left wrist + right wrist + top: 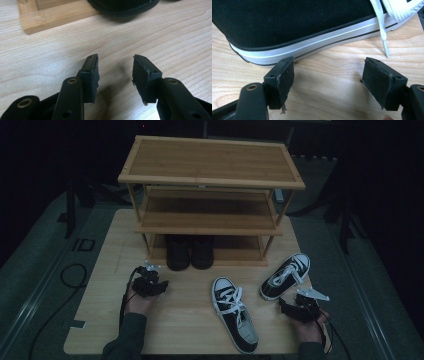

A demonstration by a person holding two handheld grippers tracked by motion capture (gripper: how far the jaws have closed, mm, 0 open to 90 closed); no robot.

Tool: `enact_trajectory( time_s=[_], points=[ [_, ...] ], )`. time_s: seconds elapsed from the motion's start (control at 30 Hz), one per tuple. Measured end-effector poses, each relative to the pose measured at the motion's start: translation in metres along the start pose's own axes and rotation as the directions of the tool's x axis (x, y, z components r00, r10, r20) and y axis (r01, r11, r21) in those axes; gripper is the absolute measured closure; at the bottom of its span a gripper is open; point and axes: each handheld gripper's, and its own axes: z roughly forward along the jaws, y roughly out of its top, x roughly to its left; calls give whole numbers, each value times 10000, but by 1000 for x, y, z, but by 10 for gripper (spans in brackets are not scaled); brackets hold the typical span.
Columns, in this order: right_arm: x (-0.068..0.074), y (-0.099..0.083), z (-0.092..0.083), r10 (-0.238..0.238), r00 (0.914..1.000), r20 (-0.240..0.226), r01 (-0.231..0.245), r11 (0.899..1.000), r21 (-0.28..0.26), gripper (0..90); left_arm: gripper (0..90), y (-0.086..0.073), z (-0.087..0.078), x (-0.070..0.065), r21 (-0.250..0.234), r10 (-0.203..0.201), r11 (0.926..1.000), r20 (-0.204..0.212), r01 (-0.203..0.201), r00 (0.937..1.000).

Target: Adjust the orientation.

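1. Left sneaker (234, 315) — black canvas, white toe cap and laces. It lies on the table (180, 320) nearest the camera, toe pointing towards the rack and heel towards the near edge, between our two hands. We judge it is left there untouched because its partner is the one lined up for pickup.

2. Right claw (292, 307) — jaws wide apart, nothing between them. In the right gripper view its pads (284, 80) sit just short of the white rubber sole, with bare table between. We read this as lining up to grip.

3. Right sneaker (286, 276) — same make, lying at an angle near the right-hand table edge, just beyond the right claw. It is the thing in hand, not yet held.

4. Left claw (156, 287) — jaws open and empty over bare table, close to the rack foot (53, 17). We judge it is parked clear.

5. Black boots (190, 252) — a pair side by side on the lowest shelf, toes outward, showing how shoes are stored.

6. Wooden shoe rack (210, 160) — three tiers at the back of the table; its upper two shelves hold nothing, the likely destination.
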Motion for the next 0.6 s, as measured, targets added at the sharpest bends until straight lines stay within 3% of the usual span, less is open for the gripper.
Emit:
enact_trajectory(
  time_s=[0.3, 0.43, 0.5, 0.6],
  points=[
    [1, 0, 0, 45, 10000, 46, -45, 10000, 14, 253, 561, -6, 1, 3, -102, 116, 9999, -50, -116, 9999],
    [0, 5, 0, -34, 10000, -14, 35, 9992, 403, 254, 548, -8, -1, 5, -118, 253, 9996, 15, -252, 9997],
    [0, 9, -1, -148, 9998, -147, 158, 9971, 745, 282, 542, -9, -2, 7, -146, 215, 9997, 97, -214, 9997],
    [2, 10, -3, -522, 9971, -556, 568, 9949, 835, 346, 509, -10, -2, 10, -189, 206, 9996, 428, -198, 9989]
  ],
)
